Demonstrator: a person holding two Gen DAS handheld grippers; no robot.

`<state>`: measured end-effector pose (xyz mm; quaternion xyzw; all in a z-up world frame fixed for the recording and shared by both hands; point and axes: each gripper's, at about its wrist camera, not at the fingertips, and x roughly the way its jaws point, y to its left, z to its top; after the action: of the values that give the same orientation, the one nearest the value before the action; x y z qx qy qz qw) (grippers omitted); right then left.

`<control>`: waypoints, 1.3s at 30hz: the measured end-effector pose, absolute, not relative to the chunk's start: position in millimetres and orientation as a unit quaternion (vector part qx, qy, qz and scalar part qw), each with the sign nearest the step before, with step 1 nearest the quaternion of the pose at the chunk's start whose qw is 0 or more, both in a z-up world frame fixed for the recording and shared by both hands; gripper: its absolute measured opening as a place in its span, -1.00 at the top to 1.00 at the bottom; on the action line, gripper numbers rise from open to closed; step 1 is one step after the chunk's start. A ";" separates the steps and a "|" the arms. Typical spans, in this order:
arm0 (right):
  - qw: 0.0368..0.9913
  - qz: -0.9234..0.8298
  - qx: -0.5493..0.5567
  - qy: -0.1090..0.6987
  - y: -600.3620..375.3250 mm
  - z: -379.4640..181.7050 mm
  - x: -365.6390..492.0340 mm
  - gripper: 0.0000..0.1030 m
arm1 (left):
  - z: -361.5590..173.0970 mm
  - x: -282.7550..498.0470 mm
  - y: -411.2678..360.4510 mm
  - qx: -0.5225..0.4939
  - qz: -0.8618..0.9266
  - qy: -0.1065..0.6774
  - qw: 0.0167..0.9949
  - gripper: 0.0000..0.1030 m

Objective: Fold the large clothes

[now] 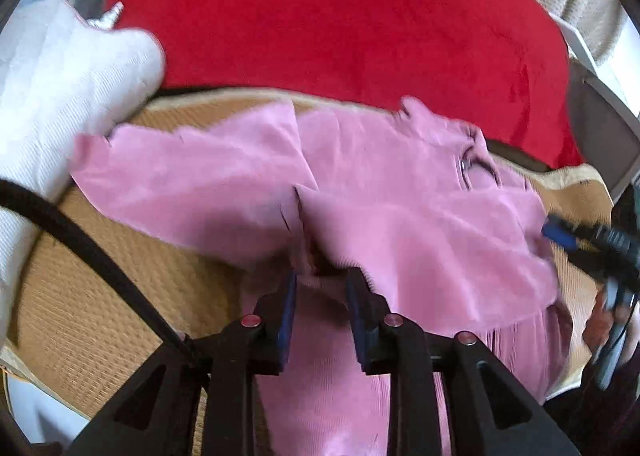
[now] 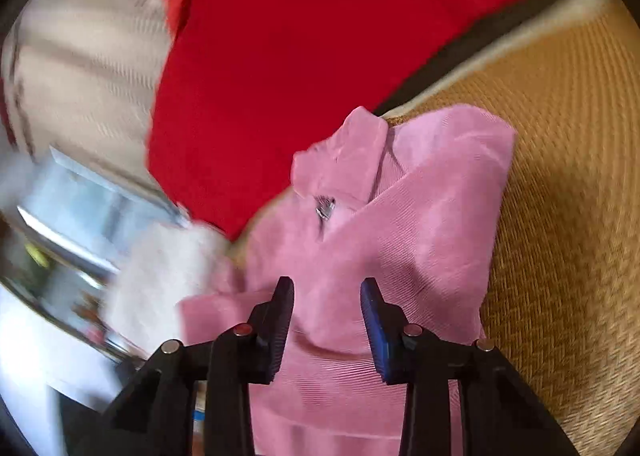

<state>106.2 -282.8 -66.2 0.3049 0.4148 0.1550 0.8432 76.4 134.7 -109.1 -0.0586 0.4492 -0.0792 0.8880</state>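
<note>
A pink corduroy garment [image 1: 400, 216] with a collar and a metal snap lies partly folded on a woven tan mat [image 1: 120, 276]. My left gripper [image 1: 322, 292] hovers at its near middle, where the cloth bunches at the fingertips. The blue pads stand apart and do not press on the fabric. In the right wrist view the pink garment [image 2: 420, 216] lies under my right gripper [image 2: 328, 296], whose jaws are apart with only cloth lying below them. The right gripper [image 1: 568, 236] also shows, blurred, at the garment's right edge.
A large red cloth [image 1: 340, 24] lies just beyond the mat [image 2: 560, 176]. White fabric [image 1: 60, 96] bulges at the left, and a black cable [image 1: 92, 252] crosses in front of it. Blurred white fabric [image 2: 160, 276] and a shiny surface [image 2: 80, 224] sit left of the garment.
</note>
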 end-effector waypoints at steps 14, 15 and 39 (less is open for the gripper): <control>0.849 0.161 0.179 0.471 -235.3 -96.5 114.7 -0.36 | -132.1 95.9 143.8 -0.084 -0.027 0.462 0.883 -0.43; 0.853 0.164 0.159 0.469 -226.3 -96.0 113.5 -0.47 | -137.8 96.4 140.2 -0.074 -0.027 0.466 0.881 -0.43; 0.919 0.013 0.100 0.382 -221.4 -92.0 105.8 -0.49 | -172.6 98.2 111.7 0.007 -0.019 0.489 0.872 -0.30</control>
<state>105.8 -221.4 -92.0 0.1002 0.3816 0.0133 0.9188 98.2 111.7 -172.6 0.0066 0.4891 -0.0195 0.8720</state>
